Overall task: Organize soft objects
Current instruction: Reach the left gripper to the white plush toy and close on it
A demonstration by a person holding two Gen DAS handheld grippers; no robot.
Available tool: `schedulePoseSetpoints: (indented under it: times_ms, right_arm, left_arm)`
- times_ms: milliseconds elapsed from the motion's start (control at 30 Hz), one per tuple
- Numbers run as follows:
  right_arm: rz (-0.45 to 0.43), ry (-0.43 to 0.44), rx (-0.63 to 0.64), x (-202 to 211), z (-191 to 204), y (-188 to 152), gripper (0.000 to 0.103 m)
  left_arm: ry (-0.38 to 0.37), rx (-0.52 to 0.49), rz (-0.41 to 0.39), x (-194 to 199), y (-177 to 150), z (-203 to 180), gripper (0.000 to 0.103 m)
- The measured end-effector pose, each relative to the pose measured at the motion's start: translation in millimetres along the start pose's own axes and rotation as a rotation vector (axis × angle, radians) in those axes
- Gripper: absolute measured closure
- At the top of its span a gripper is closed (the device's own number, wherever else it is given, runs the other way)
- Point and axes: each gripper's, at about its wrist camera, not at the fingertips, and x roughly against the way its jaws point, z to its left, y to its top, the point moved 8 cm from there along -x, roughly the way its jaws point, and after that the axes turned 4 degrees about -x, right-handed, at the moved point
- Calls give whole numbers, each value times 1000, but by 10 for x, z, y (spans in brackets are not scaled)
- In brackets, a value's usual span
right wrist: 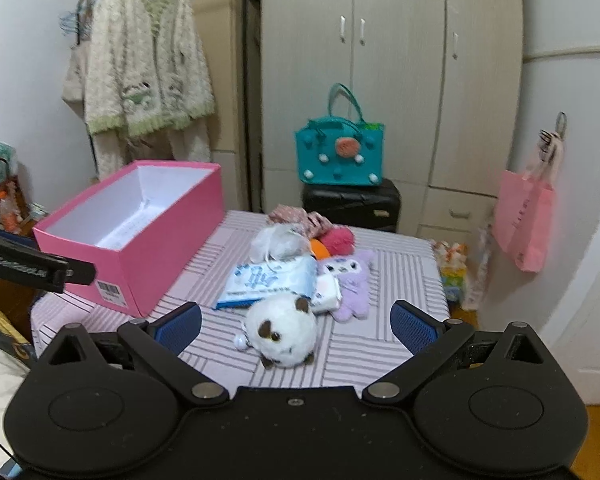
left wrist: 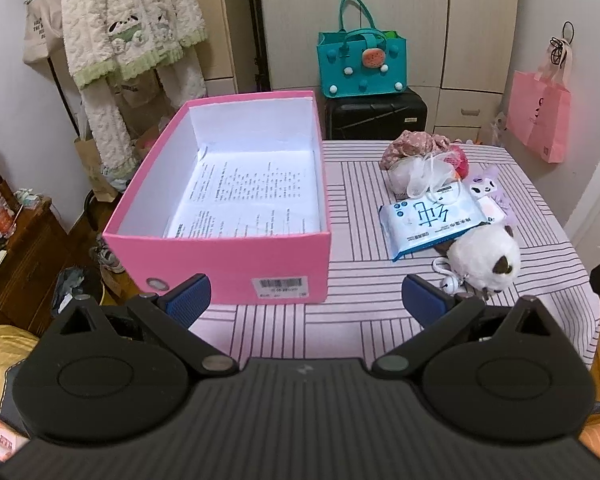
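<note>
Currently both grippers held wide, nothing gripped. Left gripper (left wrist: pixel 306 298) seen low centre of frame, before pink shoebox (left wrist: pixel 236 264); printed paper sheet (left wrist: pixel 252 196) laid inside box. Right gripper (right wrist: pixel 296 326) hovered over white plush toy (right wrist: pixel 282 330) at frame centre. Wet-wipes pack (right wrist: pixel 270 282), purple Kuromi plush (right wrist: pixel 352 280), mesh bath pouf (right wrist: pixel 278 242) clustered beyond on striped tablecloth (right wrist: pixel 364 348), right of box.
</note>
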Motion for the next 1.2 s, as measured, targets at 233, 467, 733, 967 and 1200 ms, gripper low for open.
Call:
schedulePoseSetpoints:
  times_ms: [233,467,733,967,1200]
  right_arm:
    - [-43,-2,17,-435,-149,-174,1]
    - [7,129,-10,-812,-189,-419,4]
    - [75,256,-72,-1157,-166,-627,13]
    - [80,256,-105,-1360,-233,-714,21]
    - [100,284,-76,-1454,-222,-742,27]
  left_arm:
    - [-31,-35,-54,-152,127,-215,0]
    - [-153,-51,-57,-391,231,-561,0]
    - [-284,-140,-69,-594,298,-1095,3]
    - [-397,-172,-4,-866,202,-1404,13]
    - [-471,-177,-17,-1063,156,-1549,15]
